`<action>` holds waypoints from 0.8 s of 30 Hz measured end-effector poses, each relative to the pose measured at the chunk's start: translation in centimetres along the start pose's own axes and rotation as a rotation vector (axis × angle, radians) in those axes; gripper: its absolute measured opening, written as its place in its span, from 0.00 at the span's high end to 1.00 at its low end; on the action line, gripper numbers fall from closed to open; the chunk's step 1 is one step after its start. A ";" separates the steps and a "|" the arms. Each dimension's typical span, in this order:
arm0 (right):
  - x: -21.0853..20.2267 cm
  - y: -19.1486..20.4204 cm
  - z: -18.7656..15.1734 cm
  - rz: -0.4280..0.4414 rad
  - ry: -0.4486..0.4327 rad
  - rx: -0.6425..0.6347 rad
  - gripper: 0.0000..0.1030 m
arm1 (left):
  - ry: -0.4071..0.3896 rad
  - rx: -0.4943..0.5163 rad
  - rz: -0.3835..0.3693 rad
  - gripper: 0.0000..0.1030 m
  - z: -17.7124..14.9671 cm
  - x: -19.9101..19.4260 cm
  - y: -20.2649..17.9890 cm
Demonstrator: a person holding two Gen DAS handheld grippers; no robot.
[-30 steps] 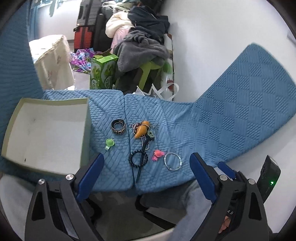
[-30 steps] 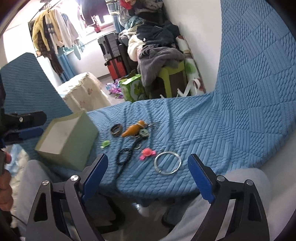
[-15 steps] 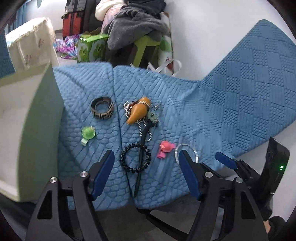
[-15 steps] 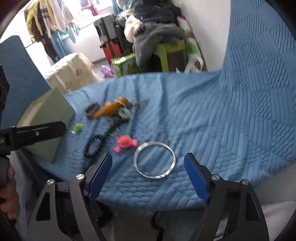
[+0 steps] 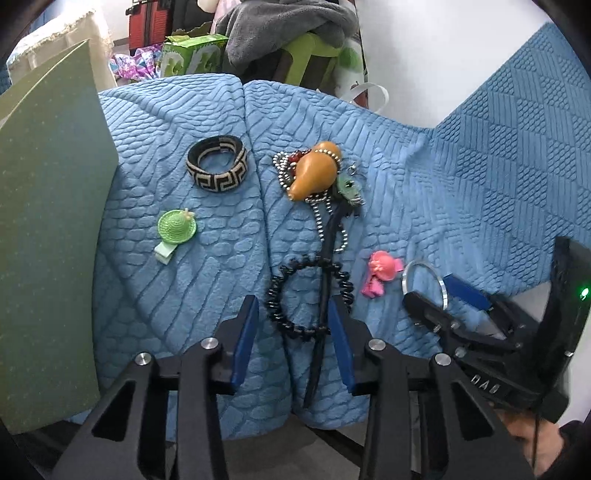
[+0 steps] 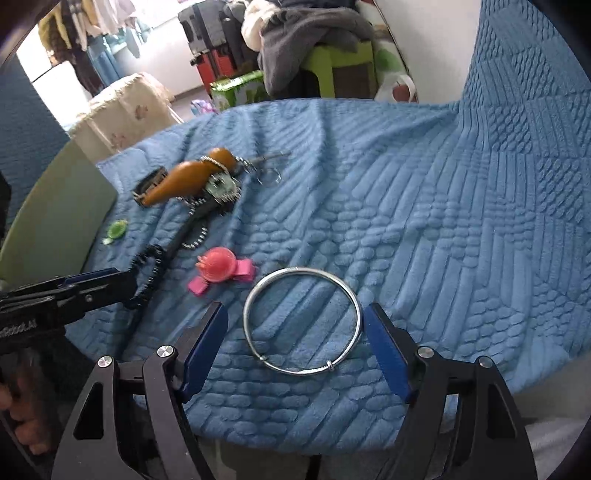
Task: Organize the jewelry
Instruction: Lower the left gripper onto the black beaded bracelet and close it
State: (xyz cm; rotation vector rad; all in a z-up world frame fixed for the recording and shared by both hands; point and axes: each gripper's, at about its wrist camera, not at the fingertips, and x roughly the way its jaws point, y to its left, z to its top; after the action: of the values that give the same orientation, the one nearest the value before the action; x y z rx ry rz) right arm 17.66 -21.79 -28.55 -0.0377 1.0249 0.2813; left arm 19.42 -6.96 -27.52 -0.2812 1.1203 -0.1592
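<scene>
On the blue quilted blanket (image 5: 461,166) lie several pieces of jewelry. My left gripper (image 5: 293,326) is low over a black beaded bracelet (image 5: 272,301), which sits between its blue pads; the jaws are closing and I see no firm grip. A black cord (image 5: 324,291) runs through the bracelet. My right gripper (image 6: 295,345) is open, its pads on either side of a silver bangle (image 6: 303,269) without touching it. Farther back lie an orange gourd pendant (image 5: 314,171) with a bead chain, a woven black-and-cream bangle (image 5: 217,168), a green hat clip (image 5: 176,225) and a pink clip (image 5: 382,271).
A pale green box (image 5: 48,240) stands at the blanket's left edge, its side wall facing me. Beyond the blanket are a green stool with piled clothes (image 5: 295,29), a green carton (image 5: 192,51) and suitcases. The blanket rises up the wall on the right.
Both grippers have come down close to the blanket. The left jaws narrowed around the black bracelet. The right gripper now straddles the silver bangle.
</scene>
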 end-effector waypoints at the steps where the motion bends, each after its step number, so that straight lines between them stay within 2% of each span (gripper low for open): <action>1: 0.3 0.0 0.1 -0.018 0.005 -0.002 0.26 | -0.008 0.005 0.000 0.62 0.0 0.0 0.1; 3: 0.3 0.1 0.1 -0.076 -0.006 -0.014 0.26 | -0.011 0.002 0.004 0.62 0.1 -0.1 0.4; 9: 0.9 0.4 0.1 -0.095 -0.008 -0.038 0.19 | -0.023 0.000 0.009 0.62 0.2 -0.1 1.0; 12: 0.9 0.4 -0.1 -0.100 -0.015 -0.033 0.19 | -0.013 0.039 0.016 0.74 0.3 0.0 0.3; 14: 0.8 0.3 -0.3 -0.098 -0.015 -0.021 0.19 | -0.013 0.055 0.018 0.77 0.4 0.2 -0.1; 15: 0.7 0.4 -0.3 -0.098 -0.014 -0.022 0.21 | -0.017 0.074 0.034 0.79 0.4 0.2 -0.3; 16: 0.6 0.5 -0.2 -0.098 -0.021 -0.026 0.31 | -0.014 0.087 0.040 0.83 0.4 0.3 -0.5; 17: 0.6 0.7 0.0 -0.105 -0.022 -0.034 0.35 | -0.012 0.094 0.042 0.85 0.4 0.4 -0.6; 19: 0.6 1.1 0.1 -0.126 -0.016 -0.052 0.35 | -0.004 0.119 0.054 0.86 0.3 0.7 -1.0; 22: 0.5 1.0 0.1 -0.119 -0.001 -0.035 0.35 | 0.001 0.212 0.116 0.86 0.3 1.1 -2.4; 24: 0.3 1.2 0.0 -0.121 0.007 -0.040 0.35 | 0.004 0.216 0.112 0.86 0.5 1.3 -2.4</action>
State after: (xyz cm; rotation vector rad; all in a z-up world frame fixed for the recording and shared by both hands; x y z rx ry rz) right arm 17.52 -20.61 -28.73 -0.1365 1.0197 0.1918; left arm 20.48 -9.57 -27.72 -0.0254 1.1099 -0.1798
